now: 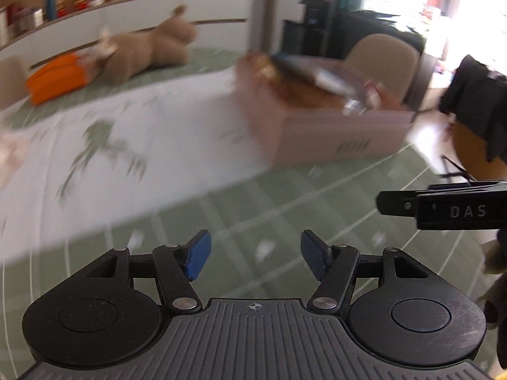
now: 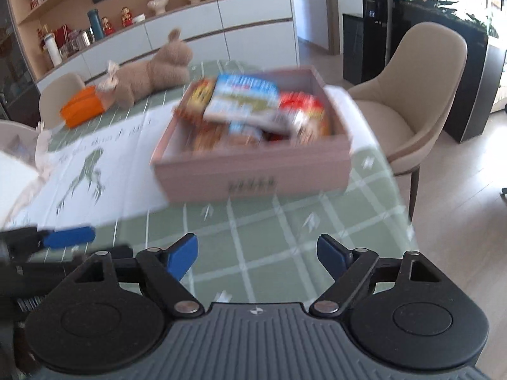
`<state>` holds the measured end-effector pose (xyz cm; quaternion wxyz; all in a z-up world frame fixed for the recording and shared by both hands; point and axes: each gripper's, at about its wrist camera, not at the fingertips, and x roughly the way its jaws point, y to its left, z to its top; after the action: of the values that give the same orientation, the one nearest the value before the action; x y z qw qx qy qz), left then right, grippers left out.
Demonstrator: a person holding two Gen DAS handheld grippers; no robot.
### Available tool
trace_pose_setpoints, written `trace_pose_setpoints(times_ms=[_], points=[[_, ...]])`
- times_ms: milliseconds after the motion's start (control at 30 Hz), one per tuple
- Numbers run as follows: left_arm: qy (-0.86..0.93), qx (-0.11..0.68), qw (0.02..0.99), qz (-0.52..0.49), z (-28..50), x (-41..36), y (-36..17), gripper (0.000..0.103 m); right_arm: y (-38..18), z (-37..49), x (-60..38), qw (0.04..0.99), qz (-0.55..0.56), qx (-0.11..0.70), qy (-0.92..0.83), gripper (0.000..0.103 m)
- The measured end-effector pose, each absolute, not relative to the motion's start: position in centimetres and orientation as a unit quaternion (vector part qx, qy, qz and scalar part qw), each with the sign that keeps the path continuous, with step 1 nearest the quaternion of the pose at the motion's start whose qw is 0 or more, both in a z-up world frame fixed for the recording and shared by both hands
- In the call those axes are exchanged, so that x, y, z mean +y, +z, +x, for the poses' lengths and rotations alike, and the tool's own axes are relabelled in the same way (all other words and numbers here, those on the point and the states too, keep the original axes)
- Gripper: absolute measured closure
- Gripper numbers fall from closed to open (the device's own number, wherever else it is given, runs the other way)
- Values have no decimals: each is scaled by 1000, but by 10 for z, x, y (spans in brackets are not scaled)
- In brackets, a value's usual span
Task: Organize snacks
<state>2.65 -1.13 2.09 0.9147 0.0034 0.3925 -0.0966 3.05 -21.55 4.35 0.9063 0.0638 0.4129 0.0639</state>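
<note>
Looking across the room, we saw a long white cabinet point(image 2: 190, 28) with ornament shelves behind the table point(image 2: 285, 228), which wore a green checked cloth and a white leaf-printed runner point(image 2: 104, 171), with a beige chair point(image 2: 421, 95) at its right. On the runner sat the pink box point(image 2: 253, 171) filled with snack packets point(image 2: 244, 101), and beyond it a plush rabbit point(image 2: 158, 69) lay beside an orange package point(image 2: 82, 107). Nearest us, our left gripper point(image 1: 253, 253) and right gripper point(image 2: 258, 256) hung over the bare cloth short of the box, jaws apart and holding nothing.
</note>
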Motion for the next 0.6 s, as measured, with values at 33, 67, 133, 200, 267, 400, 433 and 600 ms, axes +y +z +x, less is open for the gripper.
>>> trace_pose_setpoints(times_ms=[33, 67, 133, 200, 267, 400, 433, 600], points=[[-86, 394, 915, -1, 23, -7, 14, 34, 38, 28, -212, 906, 61, 415, 63, 20], [-82, 375, 923, 4, 21, -4, 11, 34, 31, 25, -208, 904, 57, 419, 62, 20], [-68, 363, 929, 25, 19, -7, 10, 34, 20, 18, -201, 905, 45, 420, 58, 18], [-61, 352, 933, 33, 17, -10, 8, 32, 16, 14, -195, 909, 23, 414, 42, 15], [-60, 339, 938, 31, 15, -12, 5, 29, 11, 9, -189, 916, -2, 400, 23, 7], [-59, 324, 944, 31, 18, -16, 0, 27, 4, 4, -196, 926, 16, 377, 6, 0], [-60, 324, 944, 31, 19, -17, -2, 27, 3, 3, -195, 930, 12, 368, 9, 0], [-59, 326, 943, 33, 20, -18, -4, 27, -1, 0, -197, 938, 10, 345, 18, 0]])
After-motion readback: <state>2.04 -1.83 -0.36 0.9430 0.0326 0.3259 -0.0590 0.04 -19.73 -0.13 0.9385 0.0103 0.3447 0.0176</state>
